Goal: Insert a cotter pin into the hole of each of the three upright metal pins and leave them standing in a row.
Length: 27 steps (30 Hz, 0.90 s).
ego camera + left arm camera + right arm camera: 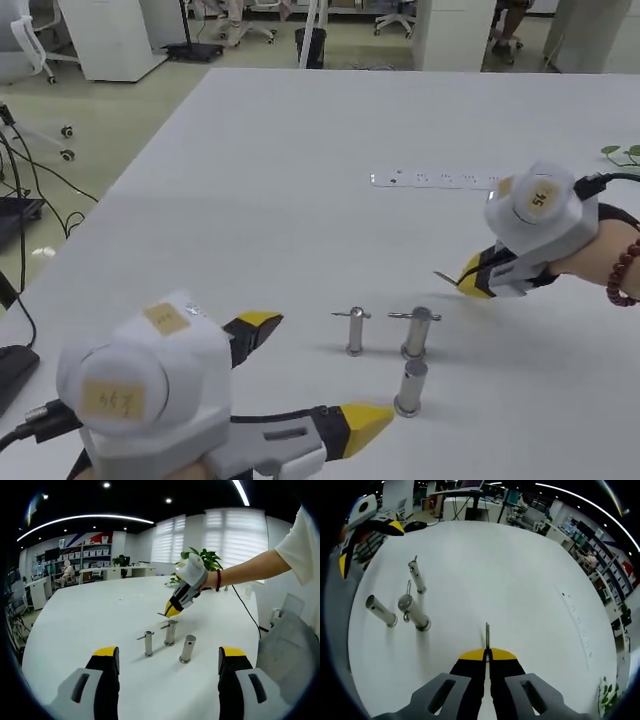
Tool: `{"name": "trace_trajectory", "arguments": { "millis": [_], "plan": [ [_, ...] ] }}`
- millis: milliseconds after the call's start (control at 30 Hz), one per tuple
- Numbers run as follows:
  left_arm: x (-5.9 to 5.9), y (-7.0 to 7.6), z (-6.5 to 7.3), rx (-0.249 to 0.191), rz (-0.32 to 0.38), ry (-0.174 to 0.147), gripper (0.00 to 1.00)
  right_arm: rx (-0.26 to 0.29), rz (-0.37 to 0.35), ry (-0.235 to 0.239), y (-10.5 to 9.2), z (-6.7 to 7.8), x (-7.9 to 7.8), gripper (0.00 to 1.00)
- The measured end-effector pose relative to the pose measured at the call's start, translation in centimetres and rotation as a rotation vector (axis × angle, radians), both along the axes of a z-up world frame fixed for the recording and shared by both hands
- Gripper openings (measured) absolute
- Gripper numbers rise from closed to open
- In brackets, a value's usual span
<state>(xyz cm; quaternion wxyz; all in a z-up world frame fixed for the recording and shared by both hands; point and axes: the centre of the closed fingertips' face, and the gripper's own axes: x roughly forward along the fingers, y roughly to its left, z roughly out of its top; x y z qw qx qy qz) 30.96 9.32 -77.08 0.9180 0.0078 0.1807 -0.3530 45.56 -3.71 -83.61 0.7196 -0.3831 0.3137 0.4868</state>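
Observation:
Three upright metal pins stand on the white table. The left pin (355,331) and the back pin (416,332) each carry a cotter pin through the hole. The front pin (409,387) has an empty hole. My right gripper (462,280) is shut on a cotter pin (487,636), whose tip pokes out toward the pins, up and to the right of them. My left gripper (320,370) is open, low at the near left, with the pins (170,632) ahead between its jaws.
A white power strip (432,180) lies on the table behind the right gripper. A plant leaf (622,153) sits at the right edge. Chairs, cabinets and cables stand on the floor beyond the table's far and left edges.

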Motion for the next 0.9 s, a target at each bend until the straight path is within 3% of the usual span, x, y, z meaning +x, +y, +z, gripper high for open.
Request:
{"name": "trace_trajectory", "arguments": {
  "millis": [433, 900],
  "plan": [
    [0.7, -0.6, 1.1, -0.030, -0.014, 0.002, 0.63, 0.035, 0.108, -0.104, 1.7, 3.8, -3.6, 0.02],
    [1.3, -1.3, 1.8, -0.074, -0.037, 0.008, 0.50, 0.063, 0.245, -0.167, 4.7, 6.1, -7.4, 0.03]
  ]
}}
